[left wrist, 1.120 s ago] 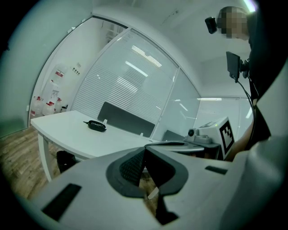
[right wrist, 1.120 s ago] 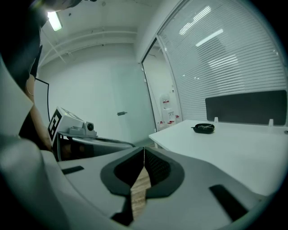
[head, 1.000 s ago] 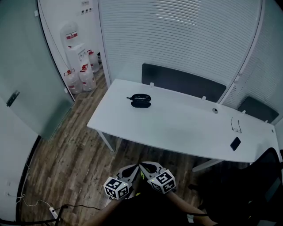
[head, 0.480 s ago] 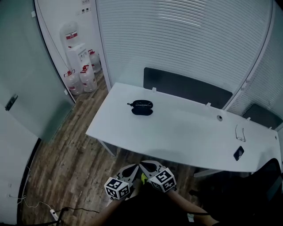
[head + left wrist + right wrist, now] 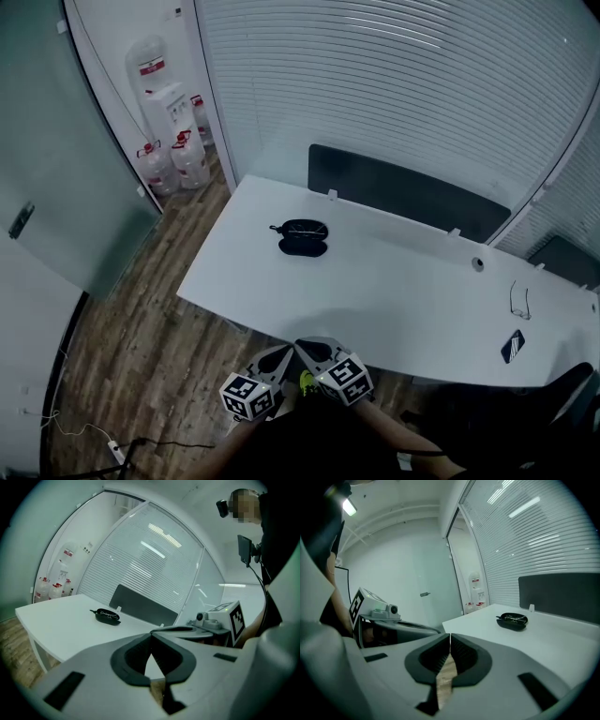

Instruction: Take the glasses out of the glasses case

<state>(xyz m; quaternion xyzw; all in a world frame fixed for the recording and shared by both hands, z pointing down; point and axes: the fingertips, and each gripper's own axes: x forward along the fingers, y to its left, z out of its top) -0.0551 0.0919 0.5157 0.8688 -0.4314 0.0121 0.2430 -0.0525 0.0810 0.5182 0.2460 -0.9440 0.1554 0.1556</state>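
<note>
Wood-plank floor (image 5: 141,356) and a wall of white slatted blinds (image 5: 394,84) frame the head view. A white table (image 5: 394,291) stands in front of the blinds, with a dark panel (image 5: 403,192) along its far edge. The glasses case (image 5: 303,237) lies open on the table's left part, near the far edge. A second pair of spectacles (image 5: 520,300) and a phone (image 5: 512,346) lie well apart from it at the right end. Water bottles (image 5: 176,159) stand on the floor in the far left corner. The left gripper (image 5: 279,359) and right gripper (image 5: 314,352) are held low at the bottom of the view, off the near edge of the table, tips close together. Both are well apart from the case.

Left gripper view: the left gripper (image 5: 151,635) has its jaws pressed together, tip to tip, with nothing between them. The glasses case (image 5: 107,616) sits on the table (image 5: 61,625) ahead and to the left. The right gripper (image 5: 220,620) shows just beside, at the right.

Right gripper view: the right gripper (image 5: 450,638) likewise has its jaws closed against each other and holds nothing. The glasses case (image 5: 511,623) lies open on the table (image 5: 562,634) ahead and to the right, and the glasses (image 5: 513,618) rest inside it. The left gripper (image 5: 379,613) appears at the left.
</note>
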